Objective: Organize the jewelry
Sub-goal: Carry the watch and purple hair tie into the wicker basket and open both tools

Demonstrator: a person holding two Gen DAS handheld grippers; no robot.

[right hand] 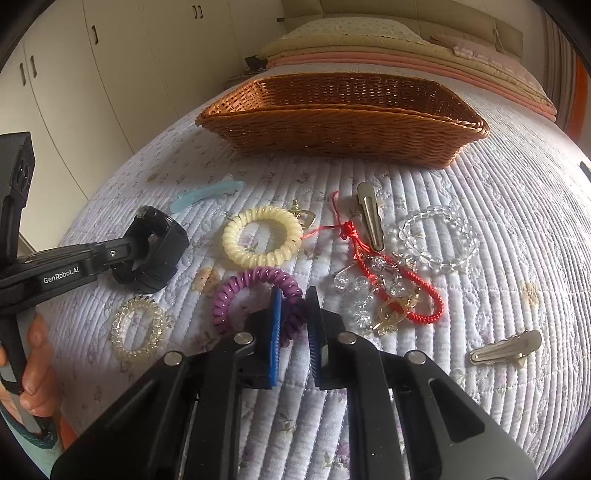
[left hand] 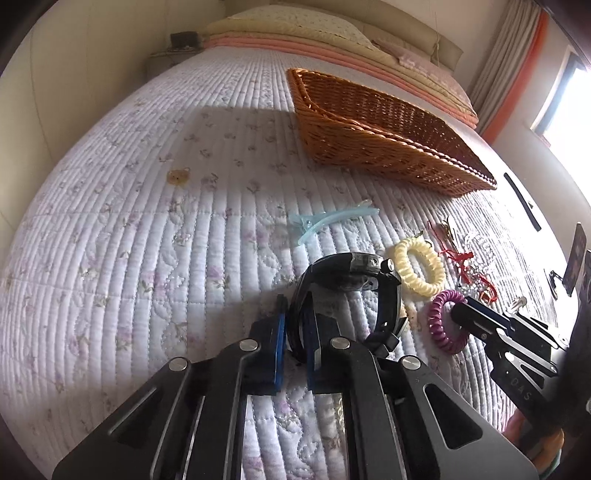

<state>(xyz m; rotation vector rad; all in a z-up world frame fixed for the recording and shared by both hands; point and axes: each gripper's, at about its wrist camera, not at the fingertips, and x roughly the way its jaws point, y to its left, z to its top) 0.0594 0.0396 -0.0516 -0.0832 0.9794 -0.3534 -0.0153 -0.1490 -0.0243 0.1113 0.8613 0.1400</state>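
My left gripper (left hand: 293, 325) is shut on the strap of a black wristwatch (left hand: 354, 273), just above the quilt; it also shows in the right wrist view (right hand: 155, 251). My right gripper (right hand: 294, 314) is shut on a purple spiral hair tie (right hand: 255, 291), which lies on the quilt and also shows in the left wrist view (left hand: 445, 321). A brown wicker basket (right hand: 343, 122) stands beyond the jewelry and shows in the left wrist view (left hand: 388, 136). A cream spiral hair tie (right hand: 262, 236) lies between them.
On the quilted bed lie a clear spiral tie (right hand: 138, 326), a light-blue clip (right hand: 207, 195), a red cord bracelet with crystal beads (right hand: 391, 284), a clear bead bracelet (right hand: 439, 236) and two metal clips (right hand: 369, 218) (right hand: 506, 347). Pillows (right hand: 354, 33) lie at the head.
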